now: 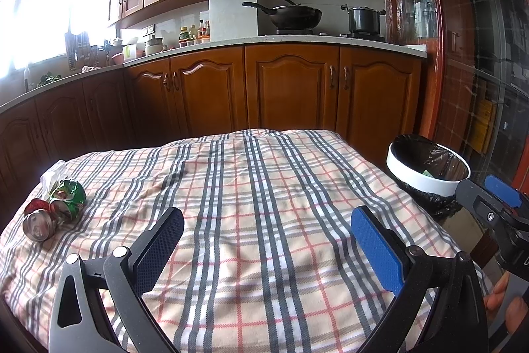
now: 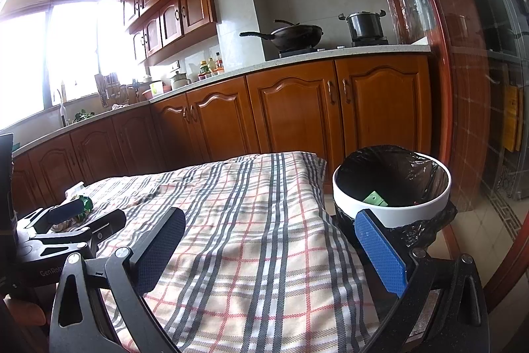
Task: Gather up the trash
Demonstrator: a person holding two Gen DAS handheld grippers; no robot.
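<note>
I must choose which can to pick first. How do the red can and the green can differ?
The red can lies on its side, its silver end facing the camera; the green can is crumpled far more. The red can lies nearer the table edge; the green can lies behind it, touching it. Both are crushed and rest on the plaid cloth.
</note>
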